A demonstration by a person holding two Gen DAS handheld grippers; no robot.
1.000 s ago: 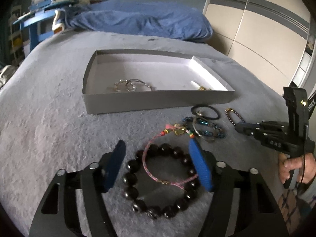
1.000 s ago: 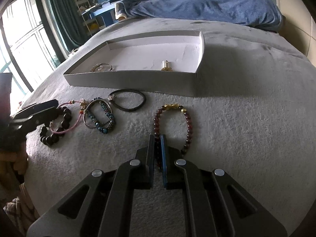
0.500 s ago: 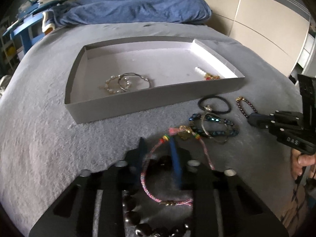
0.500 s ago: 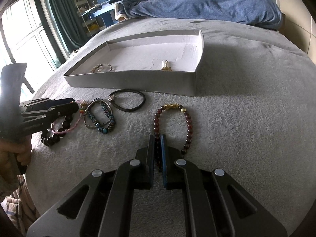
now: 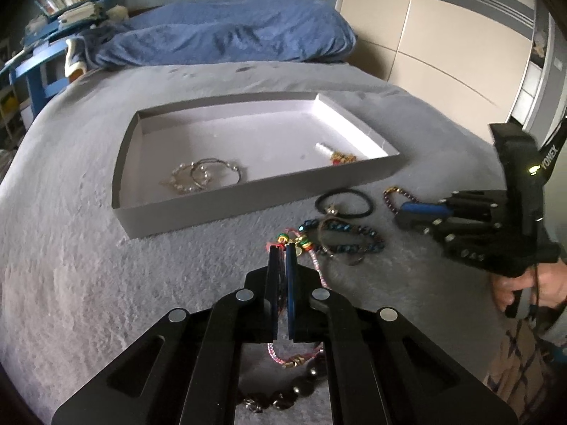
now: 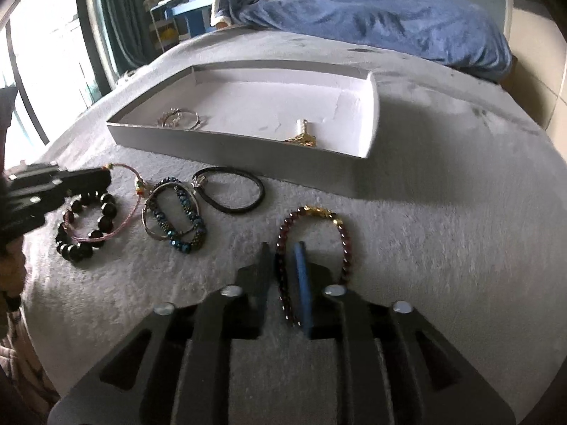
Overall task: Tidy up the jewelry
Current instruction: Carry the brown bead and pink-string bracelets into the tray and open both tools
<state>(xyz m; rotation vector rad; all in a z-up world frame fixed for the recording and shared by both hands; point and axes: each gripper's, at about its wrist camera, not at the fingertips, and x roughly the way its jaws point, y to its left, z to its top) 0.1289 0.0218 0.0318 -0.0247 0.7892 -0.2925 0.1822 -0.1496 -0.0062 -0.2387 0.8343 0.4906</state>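
My left gripper [image 5: 281, 248] is shut on the pink cord bracelet [image 5: 316, 265], which lies over a black bead bracelet [image 5: 283, 400] on the grey bed cover. In the right wrist view the left gripper [image 6: 102, 177] pinches the cord's far end. My right gripper [image 6: 282, 248] has its jaws opening. The left strand of a dark red bead bracelet [image 6: 345, 244] lies between them, with a gap to each pad. A blue bead bracelet [image 6: 184, 209] and a black hair tie [image 6: 248, 205] lie between the two grippers. The grey tray [image 5: 248, 205] behind them holds silver bracelets [image 5: 205, 177] and a gold piece [image 5: 342, 157].
A blue duvet [image 5: 230, 39] is heaped at the far end of the bed. Wardrobe doors [image 5: 443, 35] stand to the right and a window [image 6: 35, 53] to the left. A hand [image 5: 531, 283] holds the right gripper's handle.
The left jaws closed from wide open onto the pink cord and the left view rose a little. The right jaws, which were shut on the dark red strand, have come apart.
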